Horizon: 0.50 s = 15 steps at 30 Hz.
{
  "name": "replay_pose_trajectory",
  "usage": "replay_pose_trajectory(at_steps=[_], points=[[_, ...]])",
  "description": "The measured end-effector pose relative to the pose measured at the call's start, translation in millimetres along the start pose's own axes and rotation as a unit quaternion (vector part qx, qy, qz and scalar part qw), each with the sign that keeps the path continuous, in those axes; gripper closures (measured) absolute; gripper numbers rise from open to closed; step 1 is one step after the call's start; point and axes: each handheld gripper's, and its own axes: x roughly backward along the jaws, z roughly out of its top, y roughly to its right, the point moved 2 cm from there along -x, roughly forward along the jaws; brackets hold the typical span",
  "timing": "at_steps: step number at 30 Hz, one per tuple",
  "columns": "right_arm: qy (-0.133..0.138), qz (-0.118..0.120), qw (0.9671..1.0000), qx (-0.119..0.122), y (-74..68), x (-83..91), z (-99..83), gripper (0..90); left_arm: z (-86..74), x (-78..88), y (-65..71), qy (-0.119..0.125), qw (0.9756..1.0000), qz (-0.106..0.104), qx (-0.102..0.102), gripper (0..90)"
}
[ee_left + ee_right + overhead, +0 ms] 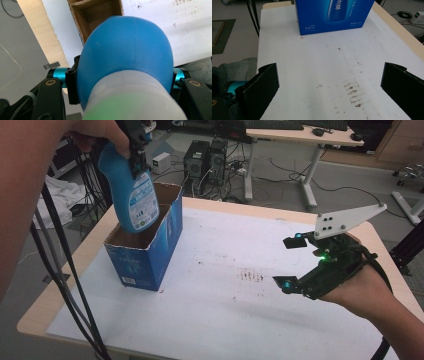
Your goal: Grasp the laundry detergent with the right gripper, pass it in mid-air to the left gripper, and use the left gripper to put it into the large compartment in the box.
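A blue plastic bottle (131,190) with a white printed label hangs upright, its base just inside the open top of a blue cardboard box (145,250). My left gripper (136,150) is shut on the bottle's shoulder near the neck. In the left gripper view the bottle (125,50) bulges between my two fingers (72,85), with the box's brown inside (97,15) below it. My right gripper (290,262) hovers open over the sheet at the right, with nothing between its jaws. The right gripper view looks past my right gripper (332,85) toward the box (334,15).
A white sheet (210,315) covers the wooden table and carries a brown smear (251,276) near the middle. Black cables (65,270) hang off the left edge. On the floor behind stand computer towers (205,160) and another desk (300,140).
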Motion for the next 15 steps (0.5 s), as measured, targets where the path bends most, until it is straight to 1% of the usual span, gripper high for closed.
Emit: replay_pose_trajectory(at_steps=[1, 3, 4, 5, 6, 9, 10, 13, 15], points=[[0.000, -0.001, 1.0000, 0.000, -0.2, 0.1, -0.3, 0.8, 1.0, -4.3, -0.6, -0.004, 1.0000, 0.000, 0.001, 37.8], [-0.001, -0.001, 1.0000, 0.000, 0.2, -0.1, -1.1, 0.8, 3.1, -12.9, -1.8, -0.014, 0.9999, 0.003, -0.005, 37.8], [-0.002, -0.003, 1.0000, -0.001, 0.1, -0.2, -1.7, 0.8, 4.6, -18.6, -2.5, -0.017, 0.9998, 0.004, -0.010, 37.8], [-0.001, -0.002, 1.0000, -0.002, 0.1, 0.0, -2.3, 0.8, 5.5, -22.4, -2.3, -0.017, 0.9998, 0.004, -0.011, 37.8], [-0.001, -0.002, 1.0000, -0.002, 0.2, 0.1, -2.7, 0.8, 6.8, -27.4, -3.0, -0.022, 0.9995, 0.005, -0.021, 37.8], [-0.002, -0.005, 1.0000, -0.005, 0.4, 0.9, -4.7, 0.8, 9.9, -44.4, -4.4, -0.028, 0.9988, 0.003, -0.040, 37.8], [-0.001, -0.006, 1.0000, -0.006, 0.2, 0.9, -5.2, 0.8, 10.3, -50.3, -4.9, -0.030, 0.9983, 0.002, -0.050, 37.8], [-0.002, -0.008, 0.9999, -0.006, 0.1, 2.7, -6.5, 0.8, 11.9, -66.5, -5.5, -0.042, 0.9969, 0.003, -0.067, 37.8], [-0.002, -0.009, 0.9999, -0.010, -0.5, 3.7, -7.1, 0.8, 12.6, -76.4, -5.4, -0.047, 0.9957, 0.005, -0.080, 37.8]])
